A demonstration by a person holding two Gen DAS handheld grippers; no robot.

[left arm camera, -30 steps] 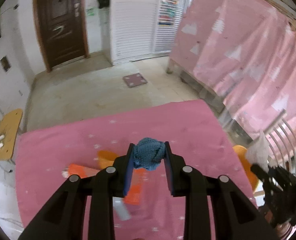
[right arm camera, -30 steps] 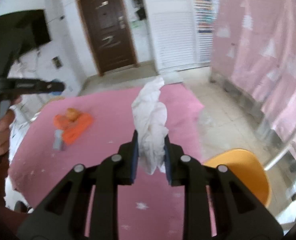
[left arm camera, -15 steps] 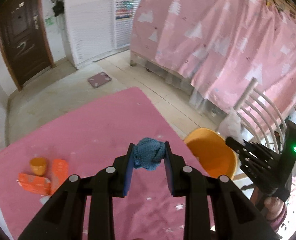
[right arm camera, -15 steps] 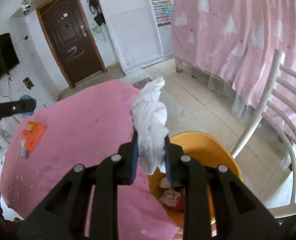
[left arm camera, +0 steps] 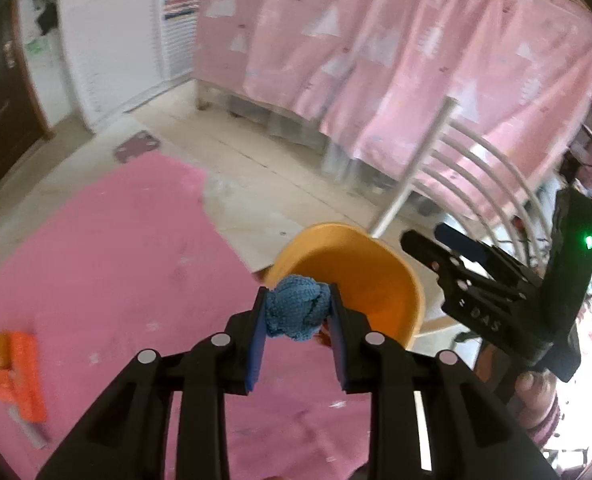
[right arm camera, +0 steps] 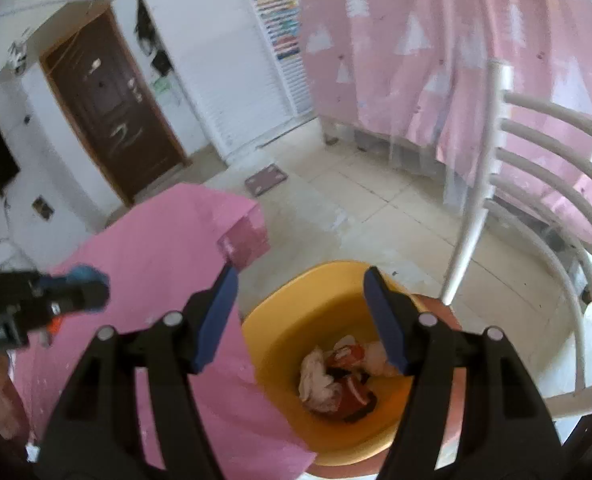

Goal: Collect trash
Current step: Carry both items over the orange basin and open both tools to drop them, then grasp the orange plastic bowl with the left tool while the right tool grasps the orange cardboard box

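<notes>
My left gripper (left arm camera: 296,312) is shut on a blue knitted ball (left arm camera: 298,312) and holds it at the near rim of the orange bin (left arm camera: 376,276). My right gripper (right arm camera: 300,312) is open and empty above the orange bin (right arm camera: 280,344), which holds white tissue (right arm camera: 316,372) and red wrappers (right arm camera: 356,396). The right gripper shows in the left wrist view (left arm camera: 428,240) beyond the bin. The left gripper with the blue ball (right arm camera: 84,274) shows at the left of the right wrist view.
The pink-covered table (left arm camera: 116,260) borders the bin. Orange wrappers and a small orange cup (left arm camera: 12,368) lie at its left. A white chair (right arm camera: 536,208) stands right of the bin. Pink curtains (left arm camera: 396,60) hang behind.
My right gripper opened and the white tissue dropped into the orange bin. My left gripper carried the blue ball rightwards from over the table to the bin's rim.
</notes>
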